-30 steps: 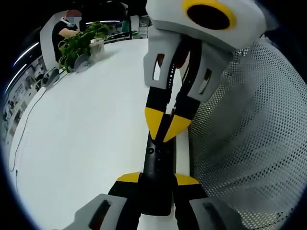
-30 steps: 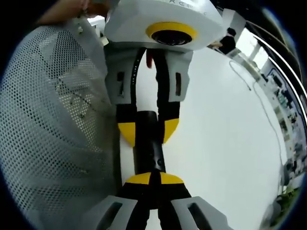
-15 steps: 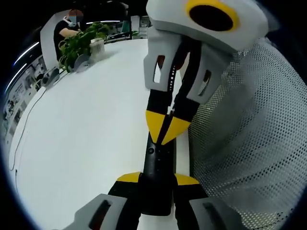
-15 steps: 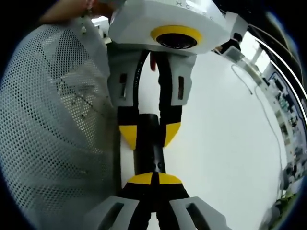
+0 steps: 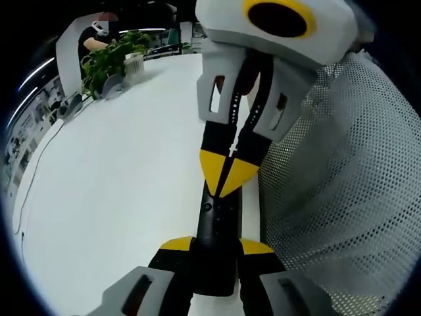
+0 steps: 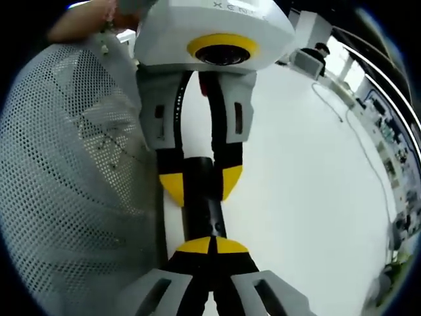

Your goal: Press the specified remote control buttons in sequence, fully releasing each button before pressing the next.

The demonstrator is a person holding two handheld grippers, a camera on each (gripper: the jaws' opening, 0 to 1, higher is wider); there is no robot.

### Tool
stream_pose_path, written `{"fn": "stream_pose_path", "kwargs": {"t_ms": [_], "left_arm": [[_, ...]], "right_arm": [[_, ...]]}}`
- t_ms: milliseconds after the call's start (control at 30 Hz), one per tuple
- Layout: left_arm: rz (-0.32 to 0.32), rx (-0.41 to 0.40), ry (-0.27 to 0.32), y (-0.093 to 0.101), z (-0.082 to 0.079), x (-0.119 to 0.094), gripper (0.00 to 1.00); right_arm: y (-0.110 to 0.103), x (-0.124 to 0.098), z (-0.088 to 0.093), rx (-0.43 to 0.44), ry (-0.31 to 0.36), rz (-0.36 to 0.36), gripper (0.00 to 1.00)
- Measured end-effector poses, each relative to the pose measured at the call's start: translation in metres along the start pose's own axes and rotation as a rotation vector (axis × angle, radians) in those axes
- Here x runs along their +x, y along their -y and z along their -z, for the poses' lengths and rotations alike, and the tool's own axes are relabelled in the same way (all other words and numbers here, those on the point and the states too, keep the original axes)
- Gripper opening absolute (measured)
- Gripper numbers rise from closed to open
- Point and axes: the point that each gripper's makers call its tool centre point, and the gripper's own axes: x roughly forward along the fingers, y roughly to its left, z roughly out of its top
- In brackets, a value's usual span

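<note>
A slim black remote (image 5: 217, 227) lies lengthwise between the yellow-tipped jaws of my left gripper (image 5: 217, 245), which is shut on its lower end. My right gripper (image 5: 227, 176) comes down from the top of the left gripper view, shut, its joined yellow tips resting on the remote's upper face just above a small round button (image 5: 207, 206). In the right gripper view my right gripper (image 6: 210, 245) shows its tips pressed together over the remote (image 6: 200, 204), and the left gripper (image 6: 200, 185) clamps the remote from the far side.
Everything is above a white table (image 5: 118, 171). White mesh material (image 5: 335, 191) crowds the side next to the remote. A potted plant (image 5: 112, 56), a seated person (image 5: 92, 33) and a thin cable (image 6: 348, 118) are far off.
Both views have shifted a little. The right gripper's shut tips stay on the remote's upper face and the left gripper keeps its hold.
</note>
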Motion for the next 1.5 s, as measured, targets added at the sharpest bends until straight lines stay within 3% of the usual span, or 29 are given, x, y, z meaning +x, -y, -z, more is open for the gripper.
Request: {"fn": "stream_pose_path", "kwargs": {"t_ms": [933,1133,1500], "left_arm": [[-0.015,0.01,-0.014,0.0015,0.0004,-0.0012,0.25],[-0.022,0.01,-0.025,0.0019,0.0005,-0.0005,0.25],[-0.021,0.008,-0.013,0.0015,0.0003,-0.0004,0.25]], "right_arm": [[-0.0012,-0.0003,-0.0008,-0.001,0.027,-0.01,0.0],[-0.0006,-0.0016,0.0003,0.051,0.04,-0.029,0.0],[-0.0006,-0.004,0.0081,0.069,0.004,-0.021,0.0]]}}
